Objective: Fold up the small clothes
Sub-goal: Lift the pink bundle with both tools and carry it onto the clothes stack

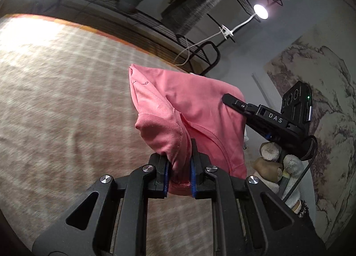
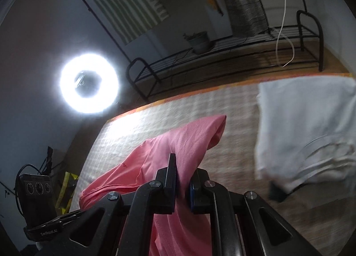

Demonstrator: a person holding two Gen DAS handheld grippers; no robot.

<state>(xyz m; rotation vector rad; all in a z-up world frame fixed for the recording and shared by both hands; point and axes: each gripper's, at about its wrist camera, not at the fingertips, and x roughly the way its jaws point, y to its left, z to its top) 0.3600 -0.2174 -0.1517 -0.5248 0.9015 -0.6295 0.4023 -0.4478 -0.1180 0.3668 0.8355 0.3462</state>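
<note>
The jaws of the left gripper were almost shut, pinching the pink shirt. The right gripper pinched that same shirt tight too.

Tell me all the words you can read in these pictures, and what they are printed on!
"DAS": white letters on the black right gripper body.
A white label on the black strap under the left gripper's camera box: too blurred to read surely.
Small dark marks on the pink cotton shirt: too small to read.
</note>
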